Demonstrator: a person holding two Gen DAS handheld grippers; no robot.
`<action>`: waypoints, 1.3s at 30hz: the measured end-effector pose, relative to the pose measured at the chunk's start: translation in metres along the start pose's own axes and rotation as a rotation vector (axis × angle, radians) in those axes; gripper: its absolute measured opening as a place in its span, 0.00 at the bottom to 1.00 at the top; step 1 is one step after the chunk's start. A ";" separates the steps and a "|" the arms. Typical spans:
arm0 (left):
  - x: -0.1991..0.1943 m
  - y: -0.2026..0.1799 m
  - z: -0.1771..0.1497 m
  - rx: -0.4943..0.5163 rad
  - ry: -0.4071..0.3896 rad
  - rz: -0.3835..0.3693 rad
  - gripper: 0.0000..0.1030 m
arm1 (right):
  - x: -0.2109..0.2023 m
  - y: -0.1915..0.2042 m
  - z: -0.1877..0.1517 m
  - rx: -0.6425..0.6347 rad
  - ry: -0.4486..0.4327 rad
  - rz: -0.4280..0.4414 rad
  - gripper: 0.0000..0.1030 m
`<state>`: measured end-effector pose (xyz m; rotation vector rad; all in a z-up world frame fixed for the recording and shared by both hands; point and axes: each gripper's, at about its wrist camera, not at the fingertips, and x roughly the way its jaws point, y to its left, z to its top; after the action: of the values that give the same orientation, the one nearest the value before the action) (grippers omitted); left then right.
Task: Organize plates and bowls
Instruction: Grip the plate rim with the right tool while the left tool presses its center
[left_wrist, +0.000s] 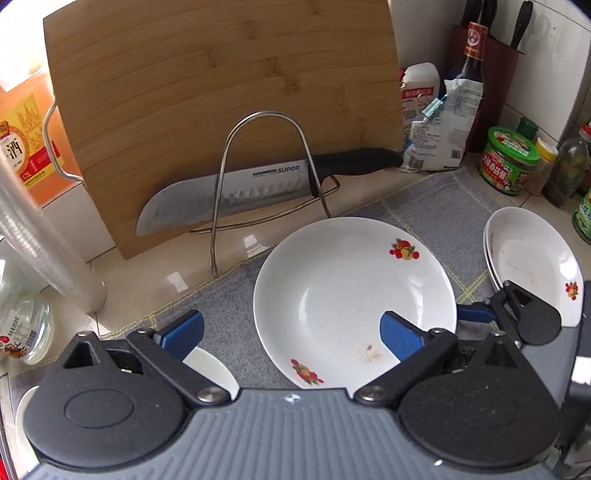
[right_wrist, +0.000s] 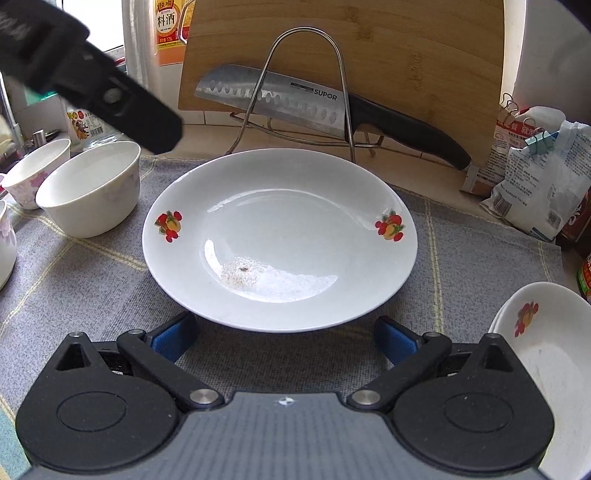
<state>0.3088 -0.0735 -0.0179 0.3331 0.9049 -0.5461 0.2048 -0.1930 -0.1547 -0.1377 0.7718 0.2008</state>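
White glazed china sits dead centre: the shallow round plate with 2 red fruit decals (right_wrist: 280, 236) lies flat on the grey checked cloth mat (right_wrist: 85, 280), and the right gripper (right_wrist: 284, 338) is lined up low at its near rim, blue pads spread wide, nothing held. The left gripper (left_wrist: 291, 332) hangs above the same plate from the other side, also wide open and empty, its right pad over the plate's inner slope.

Here's the worry. That rim is thin and glossy, and the plate lies flat on soft cloth; if the right pads close on the lip alone, I'd expect it to tip or squirt out. A few brownish specks near the plate's centre hint at residue, so the glaze may be slippery too.

Close on the right, a stack of 2 white fruit-decal dishes (right_wrist: 546, 354) sits just beside the right gripper's outer finger; a sideways swing could knock it. To the left, a plain white deep bowl (right_wrist: 90, 192) and a flowered cup (right_wrist: 35, 171) stand near the plate.

Behind, a steel-bladed kitchen knife with a black handle (right_wrist: 295, 101) rests in a wire rack (right_wrist: 306, 48) against the bamboo cutting board (right_wrist: 406, 55). Push the plate forward too far and it could hit that rack.
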 end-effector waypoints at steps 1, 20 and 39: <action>0.007 0.001 0.004 -0.002 0.016 -0.011 0.97 | -0.001 0.001 0.000 0.005 0.003 -0.004 1.00; 0.089 0.010 0.045 0.056 0.149 -0.151 0.75 | -0.003 0.002 -0.004 0.006 -0.012 -0.016 1.00; 0.122 0.007 0.058 0.217 0.277 -0.226 0.67 | -0.003 0.000 -0.004 -0.029 -0.026 0.016 1.00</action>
<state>0.4109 -0.1338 -0.0828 0.5153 1.1617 -0.8234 0.2001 -0.1941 -0.1558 -0.1565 0.7441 0.2283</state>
